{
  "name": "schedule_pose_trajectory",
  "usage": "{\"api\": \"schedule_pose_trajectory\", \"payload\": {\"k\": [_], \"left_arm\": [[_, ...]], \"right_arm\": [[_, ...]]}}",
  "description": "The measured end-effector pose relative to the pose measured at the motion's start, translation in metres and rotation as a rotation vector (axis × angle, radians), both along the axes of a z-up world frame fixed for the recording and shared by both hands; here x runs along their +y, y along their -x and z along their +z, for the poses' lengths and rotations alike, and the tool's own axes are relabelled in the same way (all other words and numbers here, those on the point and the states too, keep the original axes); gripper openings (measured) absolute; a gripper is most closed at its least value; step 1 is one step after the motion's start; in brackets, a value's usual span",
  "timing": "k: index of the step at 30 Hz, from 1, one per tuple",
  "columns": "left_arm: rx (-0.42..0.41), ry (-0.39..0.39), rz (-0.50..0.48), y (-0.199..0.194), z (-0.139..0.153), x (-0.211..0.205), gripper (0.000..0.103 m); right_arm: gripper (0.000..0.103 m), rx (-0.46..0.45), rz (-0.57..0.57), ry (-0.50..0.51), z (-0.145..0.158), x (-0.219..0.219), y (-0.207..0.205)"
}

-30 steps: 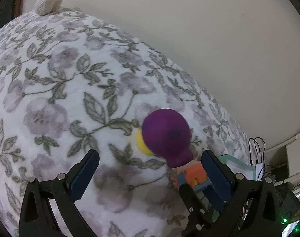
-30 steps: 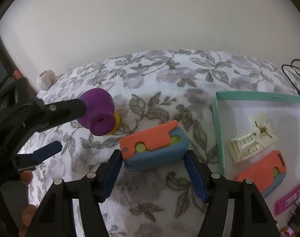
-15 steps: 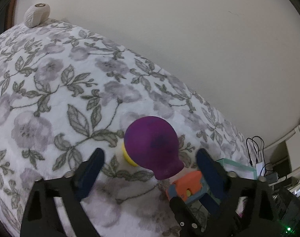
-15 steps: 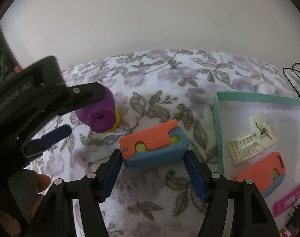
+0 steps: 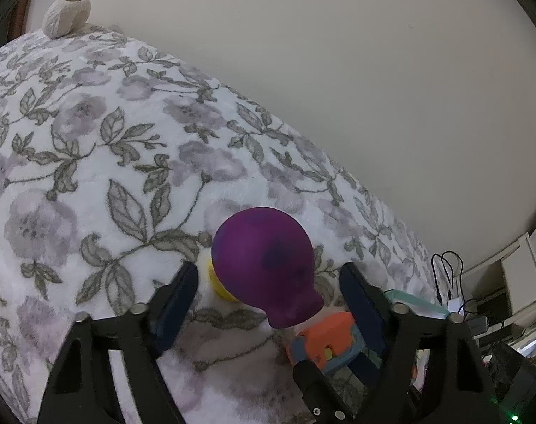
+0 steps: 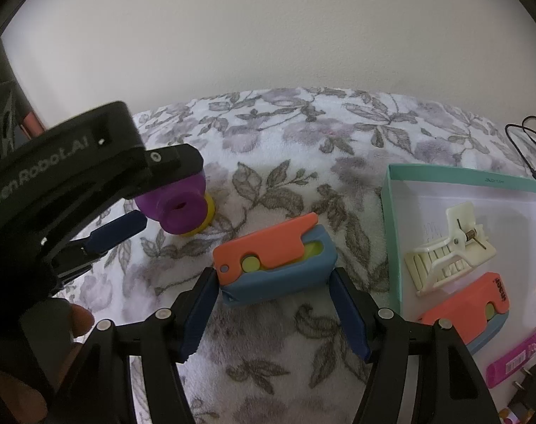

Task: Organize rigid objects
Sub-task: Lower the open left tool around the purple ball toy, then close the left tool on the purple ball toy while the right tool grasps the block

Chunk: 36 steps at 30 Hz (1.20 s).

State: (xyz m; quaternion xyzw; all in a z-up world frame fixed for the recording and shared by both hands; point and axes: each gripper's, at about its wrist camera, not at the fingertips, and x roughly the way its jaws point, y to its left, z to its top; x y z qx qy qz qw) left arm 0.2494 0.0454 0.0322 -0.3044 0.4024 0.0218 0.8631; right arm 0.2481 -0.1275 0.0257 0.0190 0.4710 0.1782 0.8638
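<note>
A purple bulb-shaped toy [image 5: 268, 265] with a yellow base lies on the floral blanket [image 5: 91, 148]. My left gripper [image 5: 269, 288] is open, its fingers on either side of the toy, not touching it. The toy also shows in the right wrist view [image 6: 178, 212], partly hidden by the left gripper. An orange and blue block [image 6: 273, 259] lies on the blanket in front of my right gripper [image 6: 275, 304], which is open with the block's near side between its fingertips. The block also shows in the left wrist view [image 5: 326, 339].
A teal-rimmed white box [image 6: 444, 180] at the right holds a cream hair clip [image 6: 448, 251] and a second orange and blue block [image 6: 469, 307]. A pink item [image 6: 518, 357] and black cables [image 6: 529, 145] lie beside it. A beige ball [image 5: 66, 16] sits at the blanket's far edge.
My left gripper has moved forward so its fingers now flank the purple toy. The right gripper and the block have not moved.
</note>
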Motion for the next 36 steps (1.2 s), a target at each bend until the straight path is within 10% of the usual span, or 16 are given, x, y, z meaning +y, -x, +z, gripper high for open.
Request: {"api": "schedule_pose_trajectory", "payload": {"k": [36], "left_arm": [[-0.016, -0.006, 0.106, 0.037, 0.045, 0.029, 0.060]], "right_arm": [[0.064, 0.058, 0.002, -0.209, 0.026, -0.015, 0.000]]}}
